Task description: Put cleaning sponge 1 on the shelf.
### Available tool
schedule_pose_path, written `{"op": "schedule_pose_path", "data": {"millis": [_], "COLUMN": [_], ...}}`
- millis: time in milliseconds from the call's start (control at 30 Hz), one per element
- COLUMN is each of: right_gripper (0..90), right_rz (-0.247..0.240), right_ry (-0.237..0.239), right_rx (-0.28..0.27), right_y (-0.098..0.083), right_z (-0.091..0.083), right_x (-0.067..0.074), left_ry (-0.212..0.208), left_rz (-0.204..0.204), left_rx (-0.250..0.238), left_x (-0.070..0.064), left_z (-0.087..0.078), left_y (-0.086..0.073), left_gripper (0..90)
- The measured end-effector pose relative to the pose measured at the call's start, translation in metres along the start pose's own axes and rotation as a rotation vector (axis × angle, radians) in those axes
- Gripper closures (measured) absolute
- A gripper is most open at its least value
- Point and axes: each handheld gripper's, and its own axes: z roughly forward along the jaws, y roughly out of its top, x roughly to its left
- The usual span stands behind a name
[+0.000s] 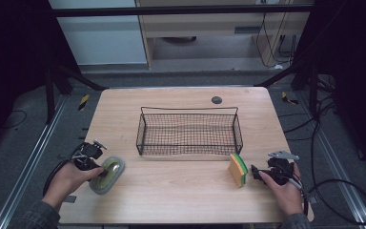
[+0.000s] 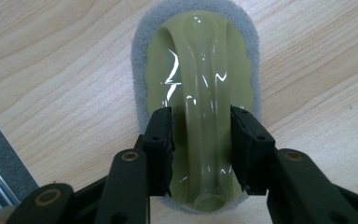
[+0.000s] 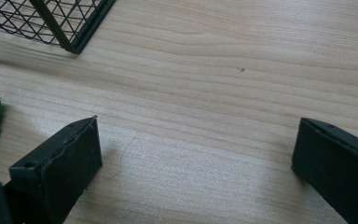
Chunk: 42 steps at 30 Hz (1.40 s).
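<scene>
Fingers (image 2: 168, 135) of the left gripper (image 2: 200, 140) clench the scrubber's (image 2: 200, 60) handle between them.

Looks like a lab recording rig, not a home or kitchen. One wooden table (image 1: 181, 191) in the middle of the frame, dark metal frame struts (image 1: 71, 76) slanting in from upper left and upper right, black curtains (image 1: 9, 57) down both sides. Cables (image 1: 324, 143) loop over the grey carpet at right, floor rails (image 1: 24, 171) run along both lower edges, hazard tape (image 1: 84, 101) by the table's far corners.
</scene>
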Motion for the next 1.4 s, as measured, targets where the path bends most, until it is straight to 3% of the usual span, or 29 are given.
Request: {"op": "schedule_pose_path", "data": {"millis": [300, 600, 700, 1000, 1167, 1400], "right_gripper": [1.6, 1.6, 1.6, 1.5, 1.5, 1.5], "right_rz": [-0.005, -0.003, -0.002, -0.003, -0.006, -0.004], "right_ry": [0.000, 0.000, 0.001, 0.003, 0.004, 0.004], "right_rx": [0.000, 0.001, -0.002, -0.003, -0.003, -0.002], "right_y": [0.000, 0.000, 0.000, 0.000, 0.000, 0.000], "right_z": [0.000, 0.000, 0.000, 0.000, 0.000, 0.000], "right_x": [0.000, 0.000, 0.000, 0.000, -0.001, 0.000], "left_ry": [-0.012, -0.010, -0.011, -0.006, -0.004, 0.006], "left_rz": [0.023, 0.104, 0.113, 0.189, 0.256, 0.322], "left_rx": [0.012, 0.015, 0.007, -0.013, -0.064, -0.085], "left_x": [-0.001, 0.001, 0.001, -0.004, -0.008, -0.014], "left_z": [0.003, -0.005, -0.008, -0.032, -0.056, -0.071], "left_y": [0.001, 0.005, 0.005, 0.009, 0.014, 0.021], "left_gripper": [69.8, 70.3, 70.3, 70.4, 70.4, 70.4]}}
